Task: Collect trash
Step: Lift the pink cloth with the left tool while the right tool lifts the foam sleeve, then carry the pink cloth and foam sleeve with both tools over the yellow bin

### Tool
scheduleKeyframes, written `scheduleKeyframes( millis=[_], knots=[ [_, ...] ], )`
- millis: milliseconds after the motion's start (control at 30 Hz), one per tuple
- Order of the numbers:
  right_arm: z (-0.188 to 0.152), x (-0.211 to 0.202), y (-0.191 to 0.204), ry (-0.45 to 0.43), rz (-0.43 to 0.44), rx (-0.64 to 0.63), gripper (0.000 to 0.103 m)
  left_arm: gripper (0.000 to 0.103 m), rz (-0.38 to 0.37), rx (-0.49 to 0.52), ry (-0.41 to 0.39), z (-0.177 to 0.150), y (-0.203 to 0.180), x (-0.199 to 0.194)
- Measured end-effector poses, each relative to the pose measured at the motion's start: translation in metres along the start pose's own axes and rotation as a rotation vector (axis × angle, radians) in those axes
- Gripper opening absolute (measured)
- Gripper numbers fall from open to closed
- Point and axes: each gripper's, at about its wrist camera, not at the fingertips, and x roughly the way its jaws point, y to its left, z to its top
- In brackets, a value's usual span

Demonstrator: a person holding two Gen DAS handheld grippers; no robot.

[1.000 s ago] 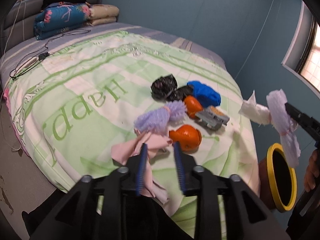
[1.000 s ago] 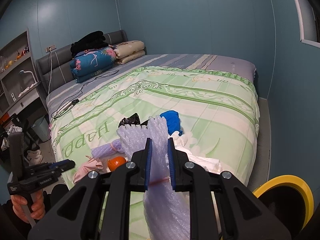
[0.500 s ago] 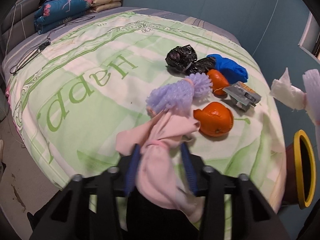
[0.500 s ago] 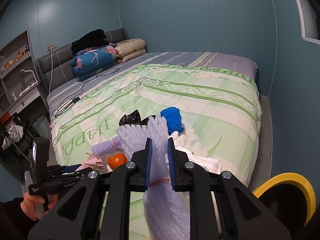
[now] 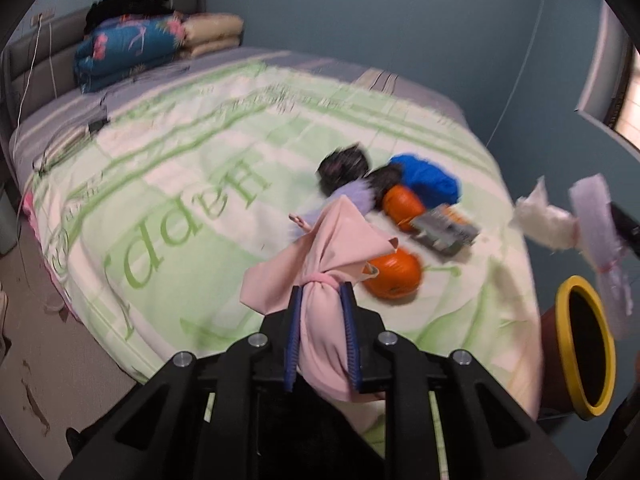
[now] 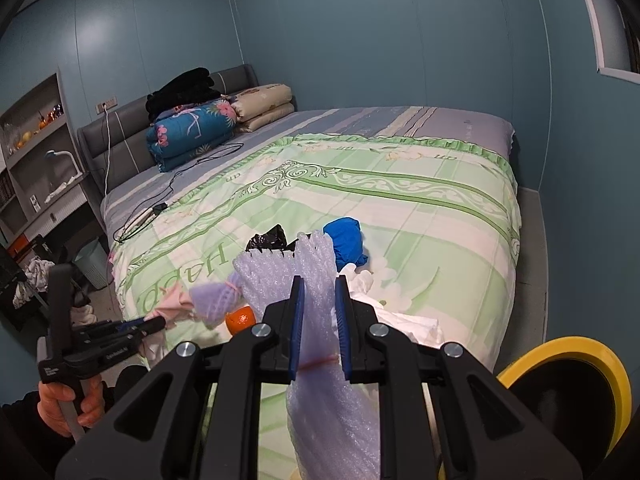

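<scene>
With jaws just closed on it, left gripper [image 5: 322, 336] holds the pink cloth bundle [image 5: 320, 264] clamped at its tied neck, long axis running along the fingers, loose end fanned forward over the green bedspread [image 5: 168, 184]. Yellow-rimmed bin [image 5: 588, 344] sits to the right, off the bed edge. Right gripper [image 6: 319, 328], nearer the bin, grips the lilac foam wrap [image 6: 316, 280]. Orange peels [image 5: 394, 274] and blue bag [image 5: 430, 178] remain on the bed.
</scene>
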Motion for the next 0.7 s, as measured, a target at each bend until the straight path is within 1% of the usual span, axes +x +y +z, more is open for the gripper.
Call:
scheduleKeyframes(
  millis=[133, 233, 333, 433, 700],
  knots=[
    [0.001, -0.015, -0.009, 0.004, 0.045, 0.047, 0.014, 0.018, -0.023, 0.041, -0.065, 0.01, -0.023, -0.026],
    [0.003, -0.027, -0.015, -0.006, 0.051, 0.065, 0.014, 0.018, -0.059, 0.056, -0.097, 0.017, -0.038, -0.041],
    [0.005, -0.042, -0.021, -0.029, 0.046, 0.075, 0.014, 0.018, -0.092, 0.062, -0.124, 0.022, -0.048, -0.053],
    [0.006, -0.06, -0.028, -0.06, 0.038, 0.084, 0.014, 0.018, -0.11, 0.08, -0.146, 0.025, -0.059, -0.063],
    [0.006, -0.093, -0.048, -0.126, -0.008, 0.108, 0.014, 0.018, -0.155, 0.114, -0.178, 0.028, -0.084, -0.082]
  ],
)
